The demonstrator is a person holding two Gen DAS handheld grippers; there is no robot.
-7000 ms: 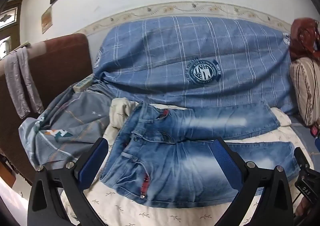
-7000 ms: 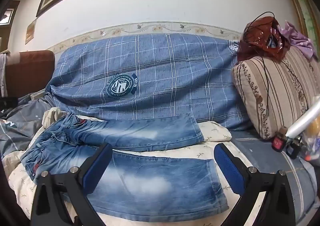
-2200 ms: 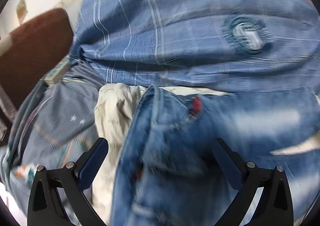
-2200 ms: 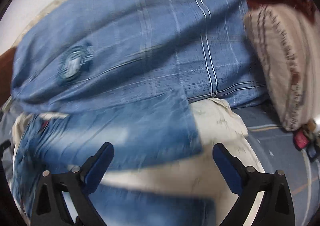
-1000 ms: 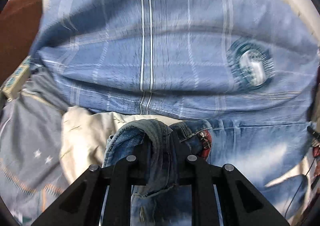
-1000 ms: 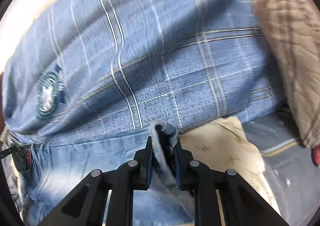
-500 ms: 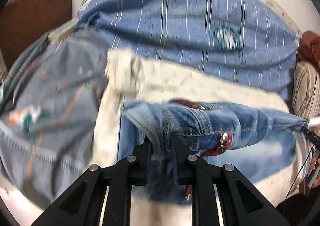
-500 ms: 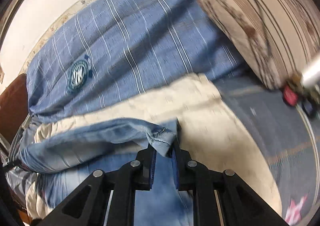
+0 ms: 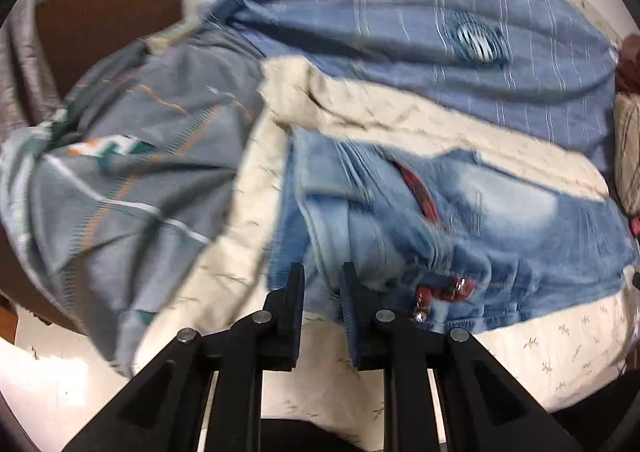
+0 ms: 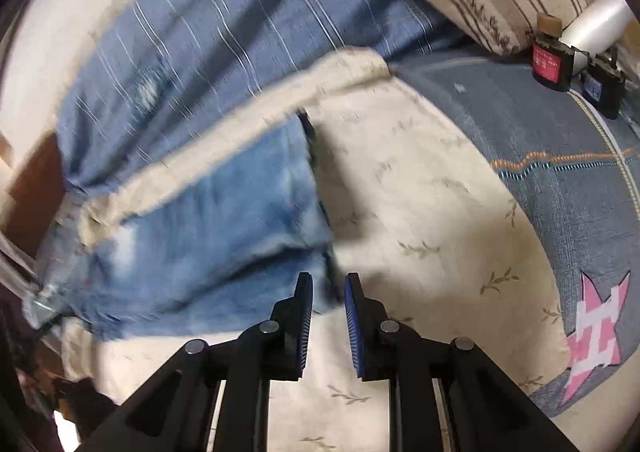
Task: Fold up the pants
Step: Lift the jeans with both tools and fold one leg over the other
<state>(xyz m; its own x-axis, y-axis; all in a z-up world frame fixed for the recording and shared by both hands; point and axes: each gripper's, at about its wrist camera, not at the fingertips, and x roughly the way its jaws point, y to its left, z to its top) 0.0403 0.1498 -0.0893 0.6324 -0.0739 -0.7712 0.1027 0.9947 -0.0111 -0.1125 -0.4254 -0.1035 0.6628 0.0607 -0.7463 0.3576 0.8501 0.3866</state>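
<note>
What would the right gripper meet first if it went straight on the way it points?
Most likely the hem corner of the jeans, which sits between the opening jaws of the right gripper. Under it lies the cream quilt. Blur leaves the depth uncertain.

We record the left tongs (image 9: pixel 322 292) at lower centre of the left wrist view: matte black angular arms, four round silver screws, and dark blue pads on the inner faces of the fingers. The right tongs (image 10: pixel 328 298), at lower centre of the right wrist view, match in build, with ribbed bright blue pads (image 10: pixel 354 326) and silver screws.
</note>
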